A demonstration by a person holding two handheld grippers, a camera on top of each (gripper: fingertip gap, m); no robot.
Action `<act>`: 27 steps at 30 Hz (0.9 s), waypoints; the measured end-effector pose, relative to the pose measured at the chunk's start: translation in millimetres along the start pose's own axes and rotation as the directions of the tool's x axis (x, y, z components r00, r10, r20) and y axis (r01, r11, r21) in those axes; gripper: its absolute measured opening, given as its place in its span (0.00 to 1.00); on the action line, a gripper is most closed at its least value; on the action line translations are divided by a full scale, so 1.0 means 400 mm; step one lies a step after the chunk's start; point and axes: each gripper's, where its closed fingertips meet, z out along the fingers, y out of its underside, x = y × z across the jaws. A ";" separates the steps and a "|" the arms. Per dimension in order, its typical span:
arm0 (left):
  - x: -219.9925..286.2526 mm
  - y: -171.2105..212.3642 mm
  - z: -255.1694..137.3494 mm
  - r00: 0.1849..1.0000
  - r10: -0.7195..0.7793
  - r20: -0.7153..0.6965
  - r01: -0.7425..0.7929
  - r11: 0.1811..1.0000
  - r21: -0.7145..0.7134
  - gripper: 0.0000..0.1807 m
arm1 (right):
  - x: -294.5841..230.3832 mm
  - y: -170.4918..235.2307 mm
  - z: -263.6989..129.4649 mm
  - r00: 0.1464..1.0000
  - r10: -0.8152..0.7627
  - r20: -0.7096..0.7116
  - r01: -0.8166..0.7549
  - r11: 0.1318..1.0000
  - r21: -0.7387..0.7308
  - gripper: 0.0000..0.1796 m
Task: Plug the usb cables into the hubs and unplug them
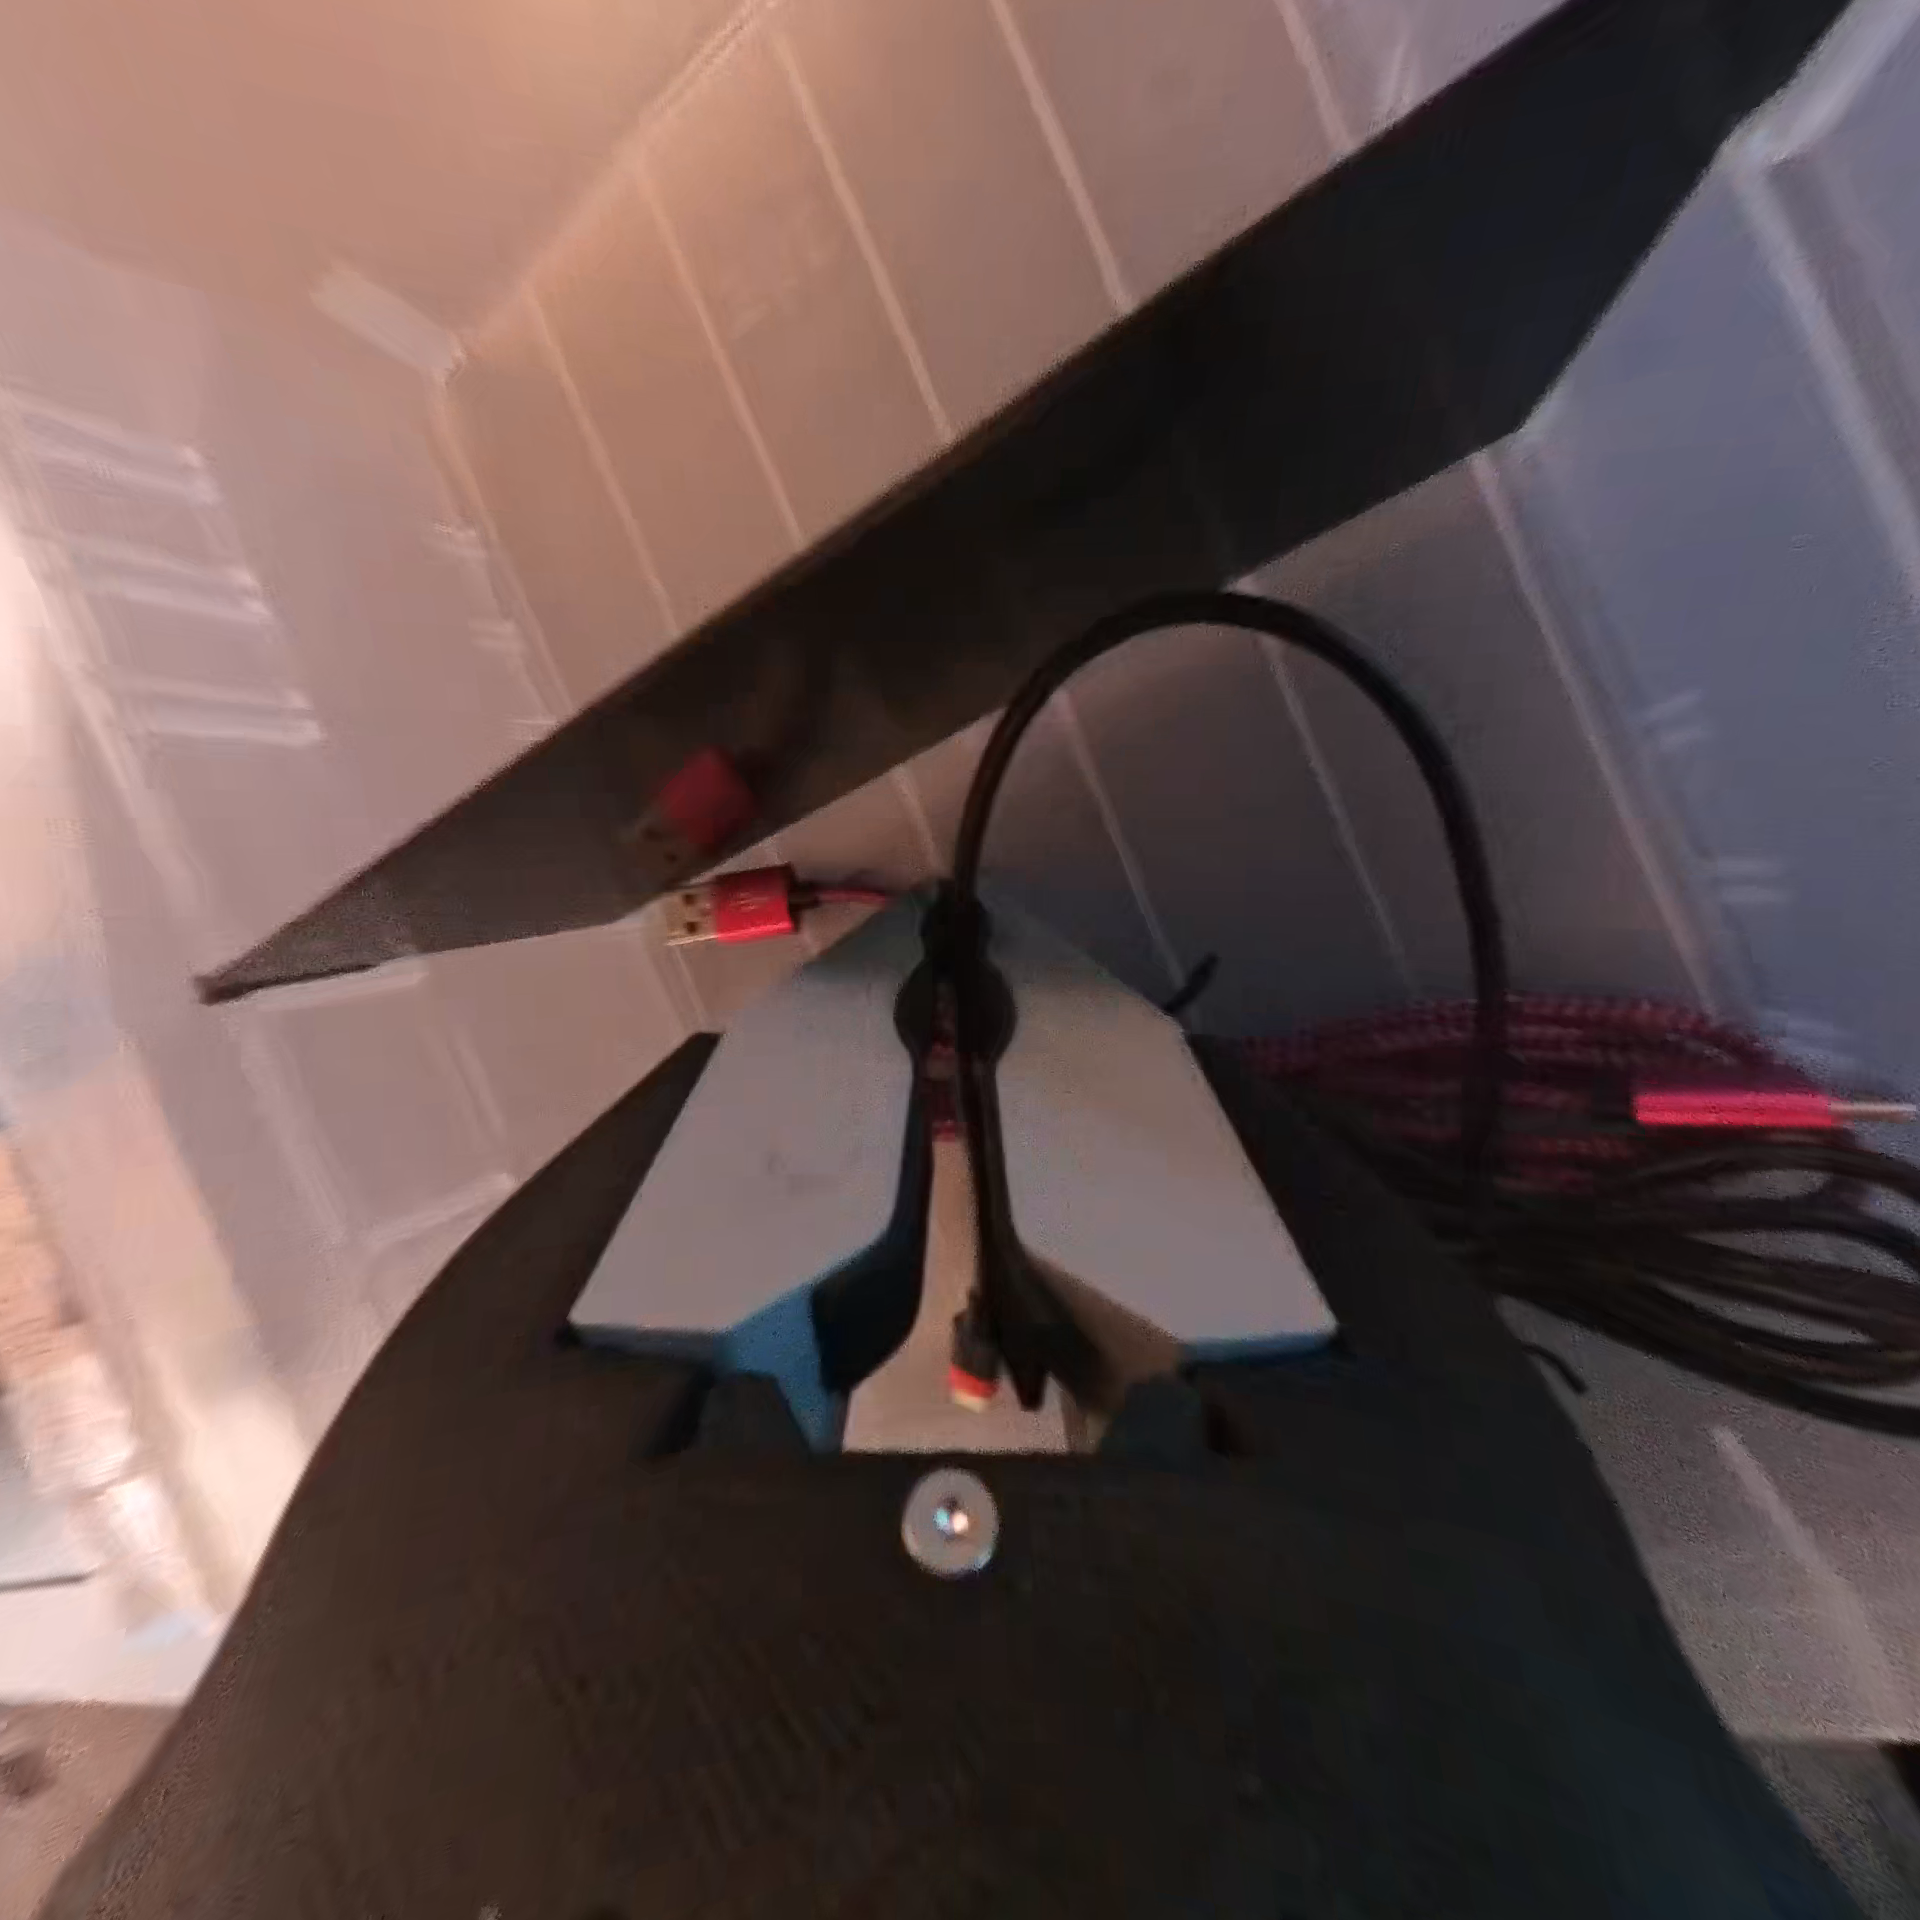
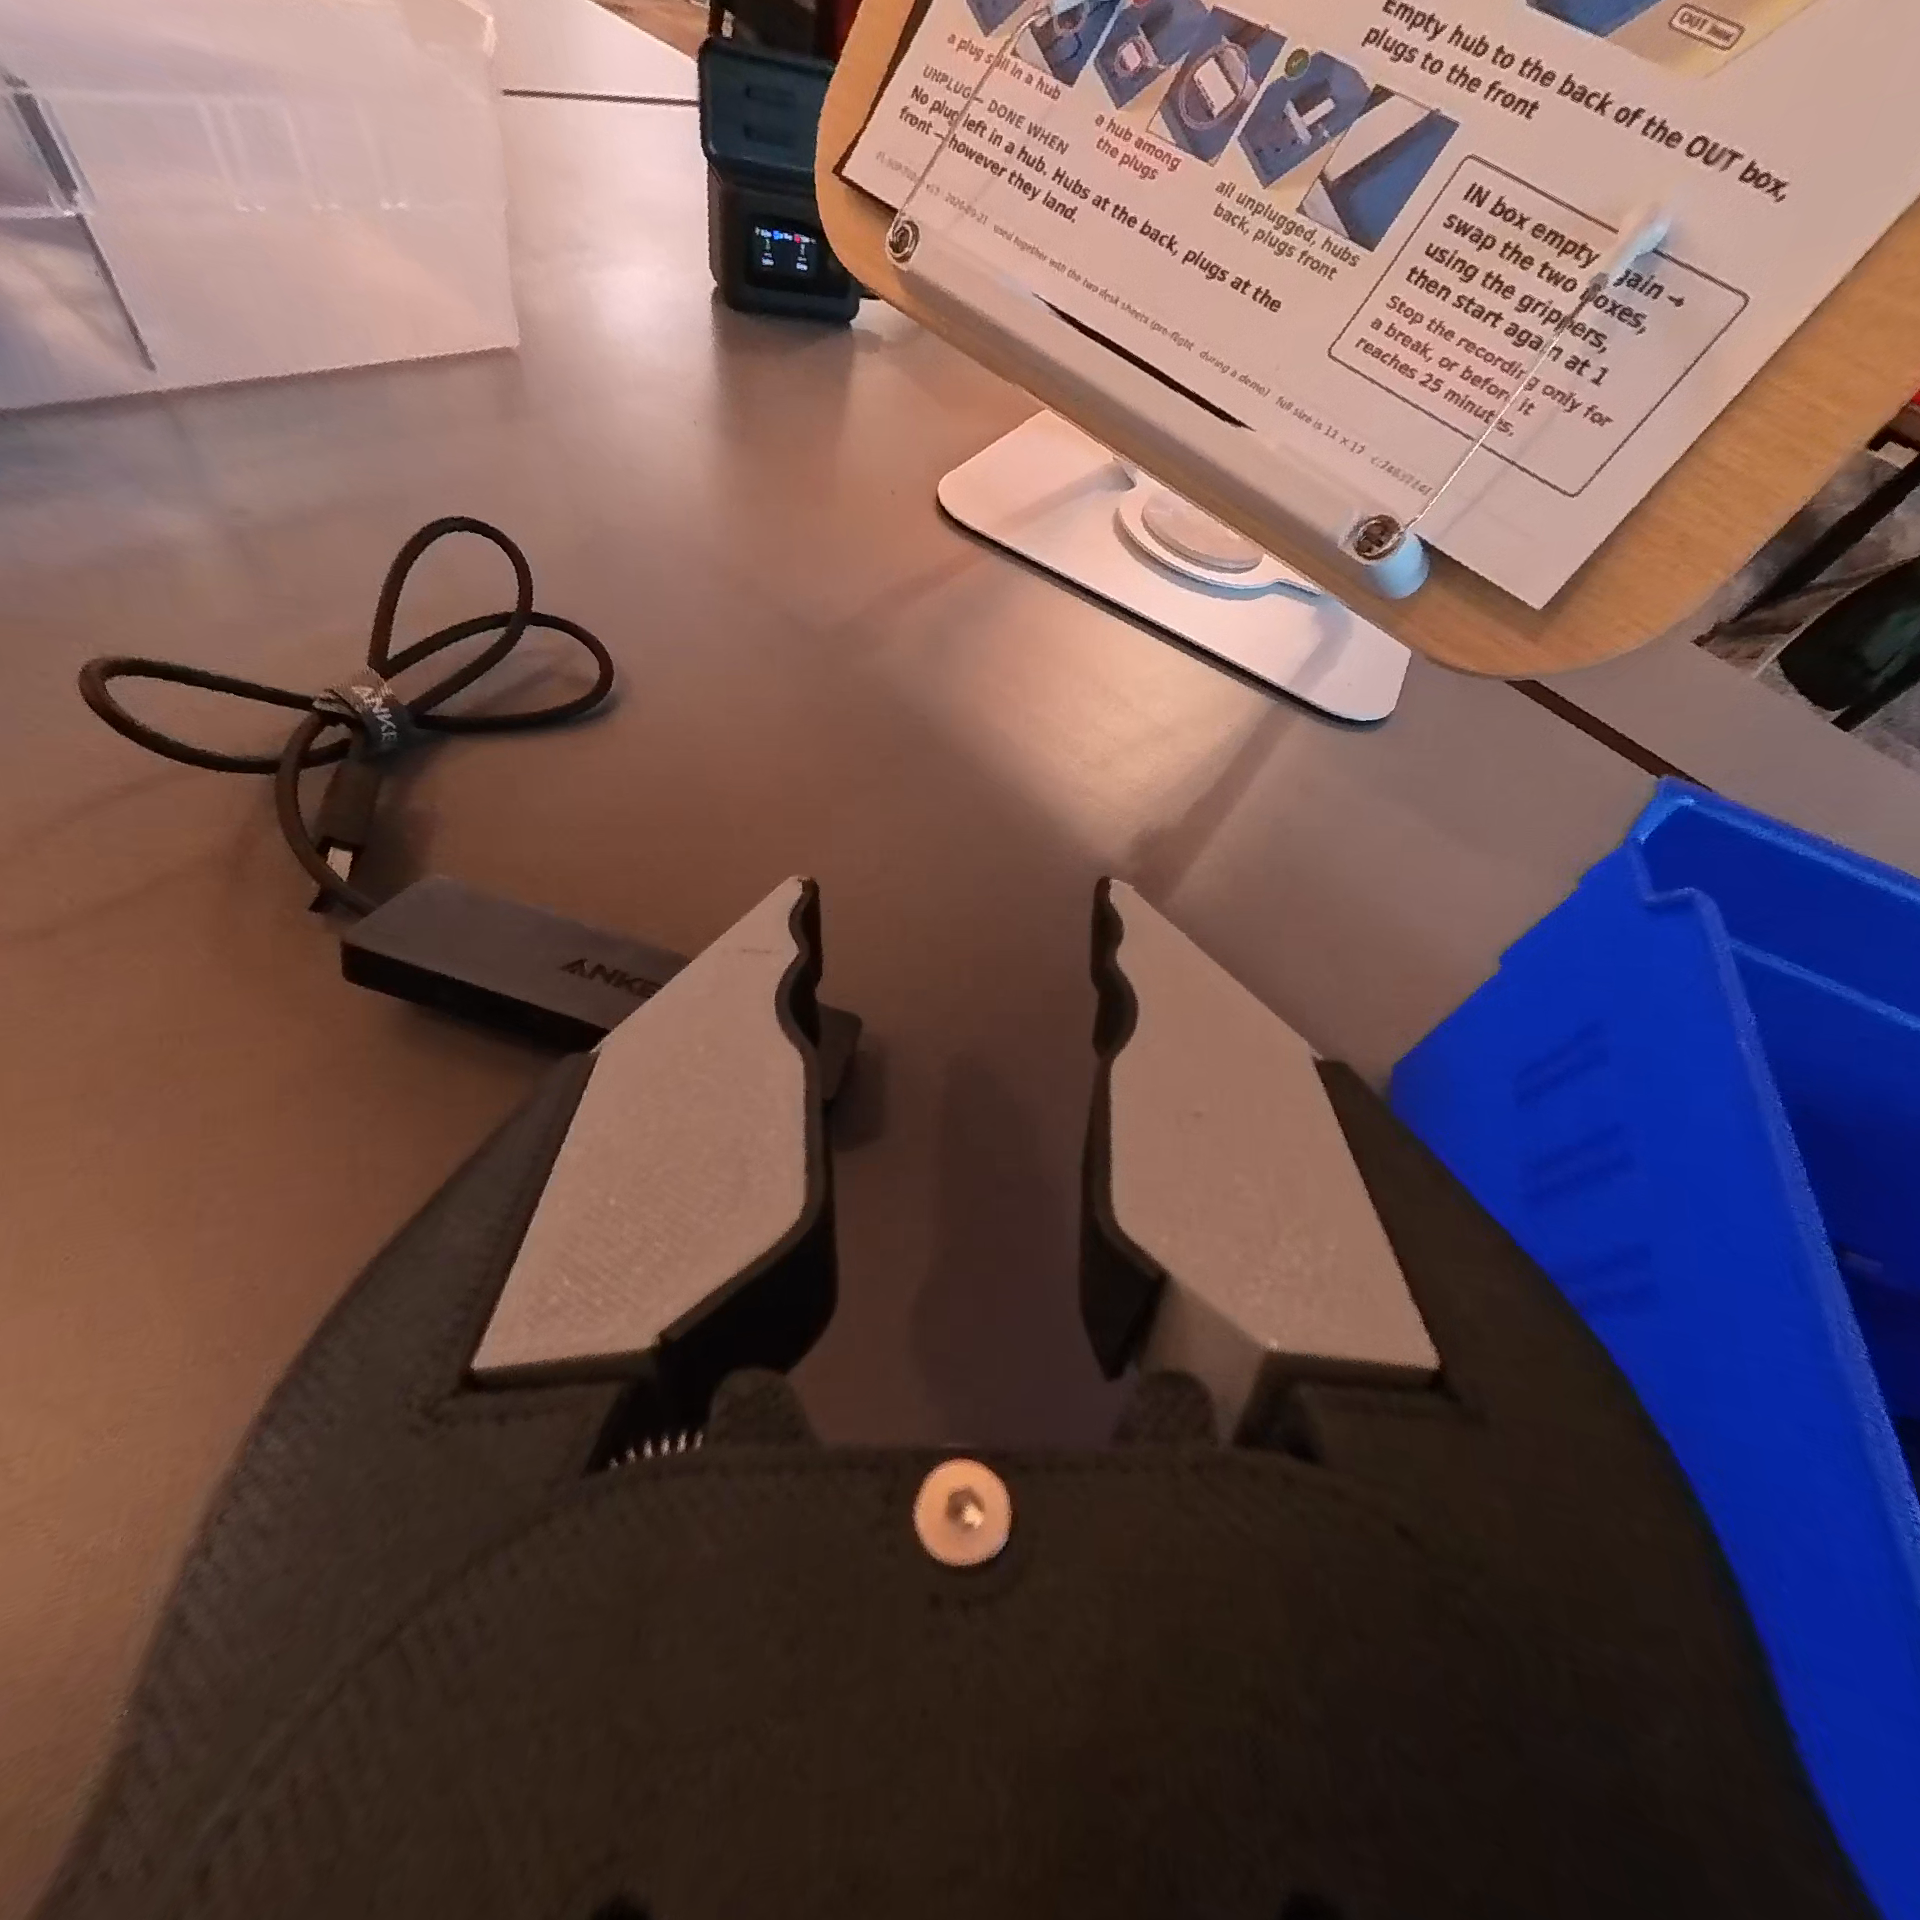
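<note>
In the left wrist view my left gripper (image 1: pixel 951 935) is shut on a red-and-black braided USB cable (image 1: pixel 1455 1049) together with a thin black cable loop (image 1: pixel 1226 613). The cable's red USB plug (image 1: pixel 732 912) sticks out to the left past the fingertips. A second red connector (image 1: pixel 1745 1108) lies on the coiled bundle at the right. The view is blurred. In the right wrist view my right gripper (image 2: pixel 951 914) is open and empty just above the table. A black hub (image 2: pixel 488 951) lies to its left, partly behind the left finger, with its tied-up black cord (image 2: pixel 353 717).
A dark glossy slab (image 1: pixel 1143 468) slants across the left wrist view and mirrors the red plug. In the right wrist view a blue bin (image 2: pixel 1662 1195) stands at the right, an instruction sheet on a white stand (image 2: pixel 1195 582) behind, with a small black device (image 2: pixel 779 239) and a clear box (image 2: pixel 208 208). The gap from one gripper's tips to the other's is roughly 45 cm.
</note>
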 end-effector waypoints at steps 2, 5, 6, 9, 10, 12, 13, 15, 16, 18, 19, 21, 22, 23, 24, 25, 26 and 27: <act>-0.030 -0.004 -0.022 0.997 0.037 0.063 -0.035 0.999 -0.019 0.00 | 0.001 0.003 0.000 1.000 -0.011 -0.007 0.011 1.000 -0.006 0.27; -0.079 -0.056 -0.128 0.986 0.012 0.166 -0.032 0.993 0.117 0.00 | 0.003 0.003 -0.003 1.000 -0.003 -0.009 0.003 1.000 -0.001 0.27; -0.095 -0.075 -0.175 0.980 -0.009 0.198 -0.026 0.985 0.171 0.00 | 0.003 0.001 -0.004 1.000 0.006 -0.004 -0.006 1.000 0.005 0.27; -0.106 -0.163 -0.338 0.976 -0.065 0.206 -0.021 0.920 0.391 0.00 | 0.000 -0.004 -0.006 1.000 0.016 0.004 -0.016 1.000 0.016 0.27; -0.098 -0.199 -0.397 0.978 -0.072 0.194 -0.028 0.883 0.468 0.00 | -0.001 -0.005 -0.006 1.000 0.014 0.006 -0.014 1.000 0.018 0.27; -0.074 -0.265 -0.509 0.984 -0.076 0.163 -0.036 0.806 0.591 0.00 | -0.004 -0.007 -0.006 1.000 0.009 0.008 -0.009 1.000 0.022 0.27; -0.057 -0.294 -0.555 0.987 -0.069 0.145 -0.039 0.776 0.629 0.00 | -0.005 -0.008 -0.007 1.000 0.007 0.008 -0.007 1.000 0.024 0.27; -0.007 -0.352 -0.625 0.994 -0.020 0.104 -0.057 0.734 0.677 0.00 | -0.005 -0.008 -0.007 1.000 0.008 0.010 -0.009 1.000 0.025 0.27; 0.023 -0.381 -0.650 0.996 0.010 0.085 -0.067 0.716 0.694 0.00 | -0.005 -0.009 -0.007 1.000 0.011 0.011 -0.011 1.000 0.027 0.27; 0.101 -0.433 -0.685 0.996 0.086 0.032 -0.082 0.685 0.724 0.00 | -0.007 -0.015 -0.011 1.000 0.014 0.019 -0.015 0.999 0.042 0.28; 0.144 -0.454 -0.692 0.993 0.119 0.000 -0.081 0.678 0.731 0.00 | -0.010 -0.020 -0.014 0.999 0.016 0.028 -0.018 0.998 0.054 0.28; 0.252 -0.489 -0.694 0.975 0.207 -0.082 -0.079 0.668 0.740 0.00 | -0.018 -0.032 -0.020 0.998 0.024 0.055 -0.029 0.996 0.082 0.29; 0.313 -0.503 -0.692 0.959 0.261 -0.115 -0.089 0.657 0.748 0.00 | -0.021 -0.038 -0.023 0.997 0.028 0.067 -0.034 0.995 0.095 0.29; 0.372 -0.513 -0.685 0.941 0.309 -0.136 -0.103 0.647 0.756 0.00 | -0.026 -0.044 -0.027 0.996 0.030 0.083 -0.039 0.993 0.109 0.30; 0.429 -0.520 -0.670 0.923 0.354 -0.154 -0.121 0.645 0.755 0.00 | -0.033 -0.052 -0.032 0.994 0.031 0.106 -0.045 0.991 0.127 0.31; 0.484 -0.525 -0.651 0.904 0.392 -0.173 -0.138 0.648 0.749 0.00 | -0.040 -0.062 -0.039 0.991 0.031 0.130 -0.051 0.987 0.150 0.32; 0.536 -0.528 -0.628 0.884 0.428 -0.189 -0.158 0.653 0.741 0.00 | -0.050 -0.074 -0.047 0.987 0.026 0.157 -0.054 0.983 0.177 0.34; 0.584 -0.531 -0.603 0.865 0.458 -0.205 -0.176 0.659 0.731 0.00 | -0.062 -0.087 -0.057 0.982 0.015 0.187 -0.054 0.977 0.208 0.35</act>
